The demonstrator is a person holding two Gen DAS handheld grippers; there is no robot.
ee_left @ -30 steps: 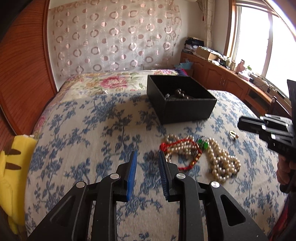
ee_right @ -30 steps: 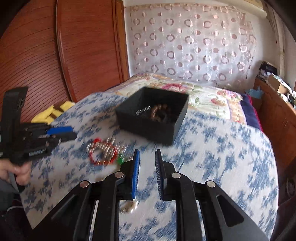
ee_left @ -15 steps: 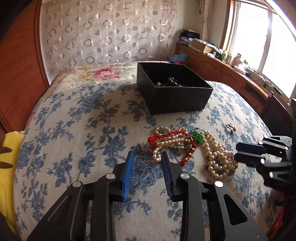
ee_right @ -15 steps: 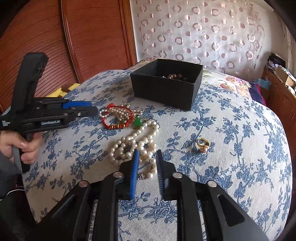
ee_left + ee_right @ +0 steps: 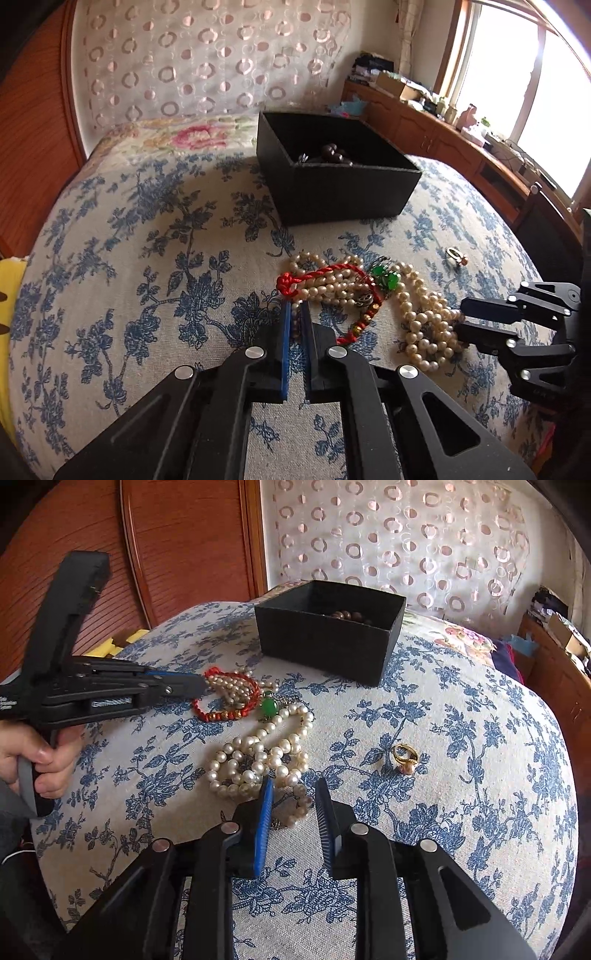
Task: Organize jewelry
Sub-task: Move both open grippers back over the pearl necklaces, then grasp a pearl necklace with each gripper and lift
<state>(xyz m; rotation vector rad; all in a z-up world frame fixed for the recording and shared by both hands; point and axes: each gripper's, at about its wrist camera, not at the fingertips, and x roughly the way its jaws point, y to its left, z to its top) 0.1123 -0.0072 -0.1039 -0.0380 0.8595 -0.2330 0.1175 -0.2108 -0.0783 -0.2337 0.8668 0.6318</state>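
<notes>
A pile of jewelry lies on the floral bedspread: a pearl strand with a red cord (image 5: 325,284), a green pendant (image 5: 386,278) and a larger pearl necklace (image 5: 258,760). A gold ring (image 5: 405,757) lies apart to the right. A black box (image 5: 332,173) with dark beads inside stands behind. My left gripper (image 5: 294,314) is shut on the near loop of the small pearl strand. My right gripper (image 5: 293,794) is open, its jaws around the near end of the large pearl necklace.
The bed (image 5: 147,258) is covered with a blue floral spread. A wooden headboard wall (image 5: 166,546) stands at the left. A yellow plush toy (image 5: 7,295) lies at the bed's left edge. Wooden cabinets (image 5: 461,140) run under the window at the right.
Both grippers moved forward and down to the jewelry pile. My left gripper closed on the small pearl strand. My right gripper opened wider around the large pearl necklace.
</notes>
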